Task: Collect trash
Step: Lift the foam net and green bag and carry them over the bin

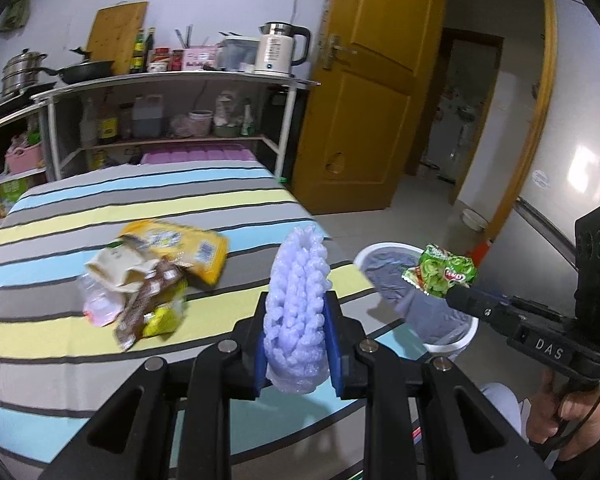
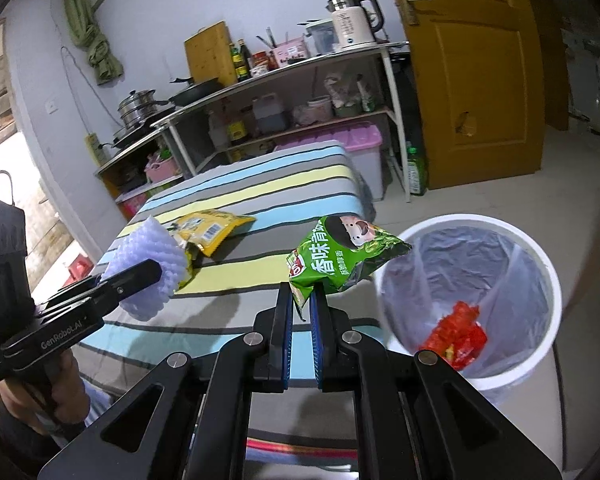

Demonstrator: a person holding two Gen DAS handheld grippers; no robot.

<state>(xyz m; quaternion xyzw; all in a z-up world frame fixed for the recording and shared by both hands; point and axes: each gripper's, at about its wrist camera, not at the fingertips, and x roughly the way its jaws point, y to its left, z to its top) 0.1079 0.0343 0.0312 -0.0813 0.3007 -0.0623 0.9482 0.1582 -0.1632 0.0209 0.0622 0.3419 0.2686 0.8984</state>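
Trash collection looks partly done, judging by what lies where: a red wrapper (image 2: 458,334) already sits at the bottom of the white bin (image 2: 542,264), which is lined with a thin plastic bag, and two more pieces are in hand but not yet dropped. The right gripper (image 2: 302,300) is clamped on the corner of a green snack bag (image 2: 342,258), which hangs in the air just beside the bin's rim, over the edge of the table rather than over the opening. The left gripper (image 1: 296,320) is closed around a purple foam fruit net (image 1: 298,296), squeezing it between the blue pads, and holds it above the table, further from the bin. Left to collect is a small heap on the table (image 1: 60,208): a yellow packet (image 1: 188,248), a beige wrapper (image 1: 118,270), a brown wrapper (image 1: 150,300) and a clear plastic bag (image 1: 98,304), overlapping one another near the middle of the cloth. So I judge roughly half the job remains. The table is covered with a cloth striped in blue, yellow and grey, otherwise bare. Behind it stands a metal shelf (image 1: 172,80) carrying a kettle (image 1: 278,50), pans, bottles and jars, with a pink-lidded storage box below. A yellow wooden door (image 1: 364,92) stands open onto another room, and the floor is pale tile.
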